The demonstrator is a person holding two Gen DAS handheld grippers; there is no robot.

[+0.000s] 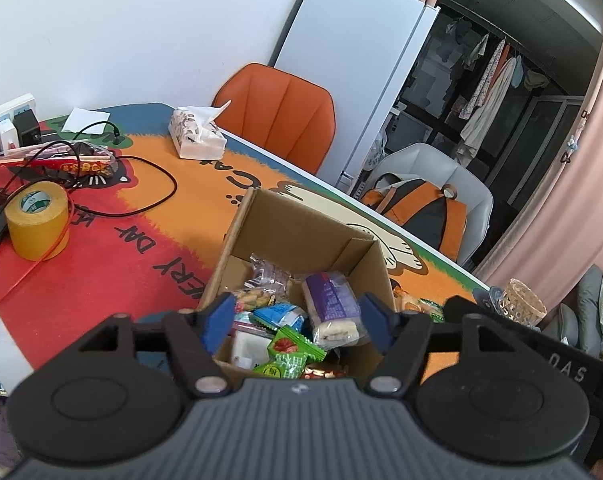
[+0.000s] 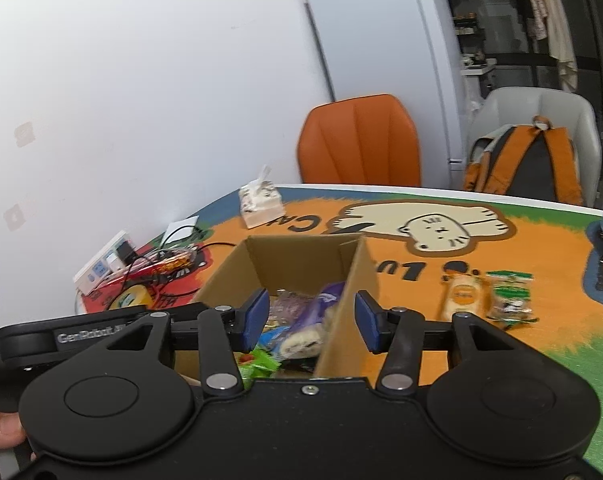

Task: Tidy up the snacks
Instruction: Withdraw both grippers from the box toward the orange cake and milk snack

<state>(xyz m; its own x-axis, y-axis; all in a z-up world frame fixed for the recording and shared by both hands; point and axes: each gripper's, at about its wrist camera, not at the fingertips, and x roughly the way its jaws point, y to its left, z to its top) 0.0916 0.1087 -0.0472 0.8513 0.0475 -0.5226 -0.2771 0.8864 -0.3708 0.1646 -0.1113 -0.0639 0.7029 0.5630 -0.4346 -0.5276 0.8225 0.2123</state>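
Cardboard box (image 1: 301,236) sits open at lower centre of the left wrist view on the colourful worktop (image 1: 149,216), holding a heap of snacks: a purple-wrapped roll (image 1: 333,308), a blue packet (image 1: 279,316), green candy wrappers (image 1: 289,354) and a clear bag (image 1: 267,274). Both the left gripper (image 1: 297,322) and the right gripper (image 2: 311,320) hover over the box with jaws spread, gripping nothing. Two more snack packets (image 2: 487,294) lie on the worktop at right of the right wrist view.
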